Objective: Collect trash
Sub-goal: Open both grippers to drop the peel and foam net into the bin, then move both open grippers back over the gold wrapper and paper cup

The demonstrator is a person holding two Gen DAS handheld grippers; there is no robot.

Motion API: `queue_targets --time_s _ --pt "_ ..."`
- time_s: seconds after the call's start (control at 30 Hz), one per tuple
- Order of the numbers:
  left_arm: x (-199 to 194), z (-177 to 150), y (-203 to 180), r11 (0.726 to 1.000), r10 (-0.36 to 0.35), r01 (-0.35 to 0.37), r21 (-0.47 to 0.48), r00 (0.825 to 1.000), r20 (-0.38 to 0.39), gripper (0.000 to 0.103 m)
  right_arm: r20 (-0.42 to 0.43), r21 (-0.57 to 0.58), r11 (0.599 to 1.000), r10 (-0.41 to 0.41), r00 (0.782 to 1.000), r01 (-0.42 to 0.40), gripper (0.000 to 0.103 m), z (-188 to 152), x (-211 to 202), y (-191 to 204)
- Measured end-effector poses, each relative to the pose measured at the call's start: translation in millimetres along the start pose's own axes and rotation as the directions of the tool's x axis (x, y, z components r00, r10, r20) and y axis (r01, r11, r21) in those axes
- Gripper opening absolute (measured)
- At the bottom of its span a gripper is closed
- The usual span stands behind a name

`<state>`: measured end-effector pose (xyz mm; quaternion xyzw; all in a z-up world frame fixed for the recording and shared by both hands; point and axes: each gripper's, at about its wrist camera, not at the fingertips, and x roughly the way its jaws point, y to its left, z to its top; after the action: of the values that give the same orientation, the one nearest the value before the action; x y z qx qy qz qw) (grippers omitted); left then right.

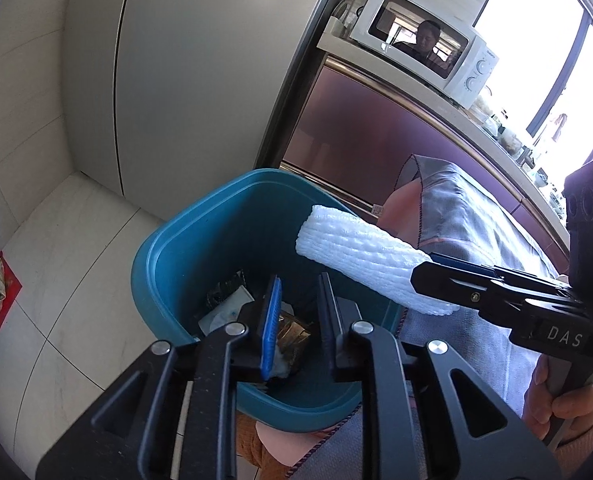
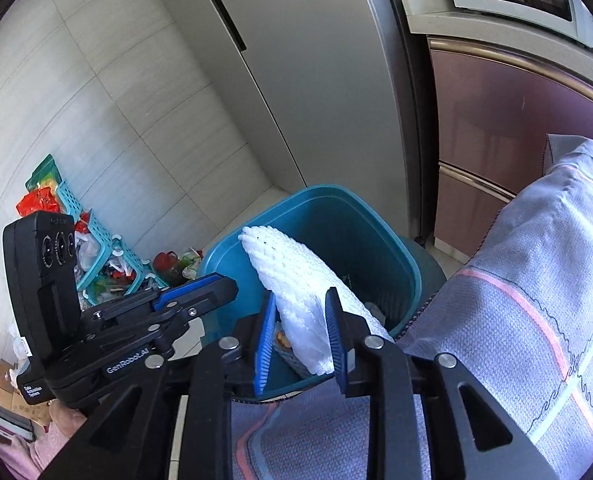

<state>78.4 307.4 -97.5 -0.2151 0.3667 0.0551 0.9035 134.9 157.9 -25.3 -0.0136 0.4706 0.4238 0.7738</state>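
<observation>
Pinching white foam netting (image 2: 296, 280), right hand-held gripper (image 2: 301, 340) – left (image 2: 200, 292), empty, reads "GenRobot.AI".

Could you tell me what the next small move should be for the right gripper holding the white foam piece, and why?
Probably let the right gripper spread its jaws fully. The white foam net sits between its blue pads and already reaches out over the open teal bin, which holds other trash, so it should drop inside. The left gripper hovers over the bin with nothing between its fingers.
</observation>
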Motion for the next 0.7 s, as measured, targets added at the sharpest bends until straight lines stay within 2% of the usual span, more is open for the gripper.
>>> queue_targets --time_s 0.3,0.43,0.7 --pt "-13 -3 -3 1.000 -0.022 0.022 0.013 0.999 0.024 0.020 0.023 0.025 0.999 0.020 1.000 -0.021 0.030 0 -8 -8" --pt "-22 -3 -6 0.999 -0.037 0.036 0.017 0.999 0.040 0.029 0.041 0.026 0.999 0.031 0.999 -0.032 0.030 -2 -18 -11" --pt "-37 -8 -25 0.995 -0.087 0.084 0.051 0.995 0.055 0.037 0.081 0.027 0.999 0.030 0.996 -0.032 0.033 -24 -51 -18"
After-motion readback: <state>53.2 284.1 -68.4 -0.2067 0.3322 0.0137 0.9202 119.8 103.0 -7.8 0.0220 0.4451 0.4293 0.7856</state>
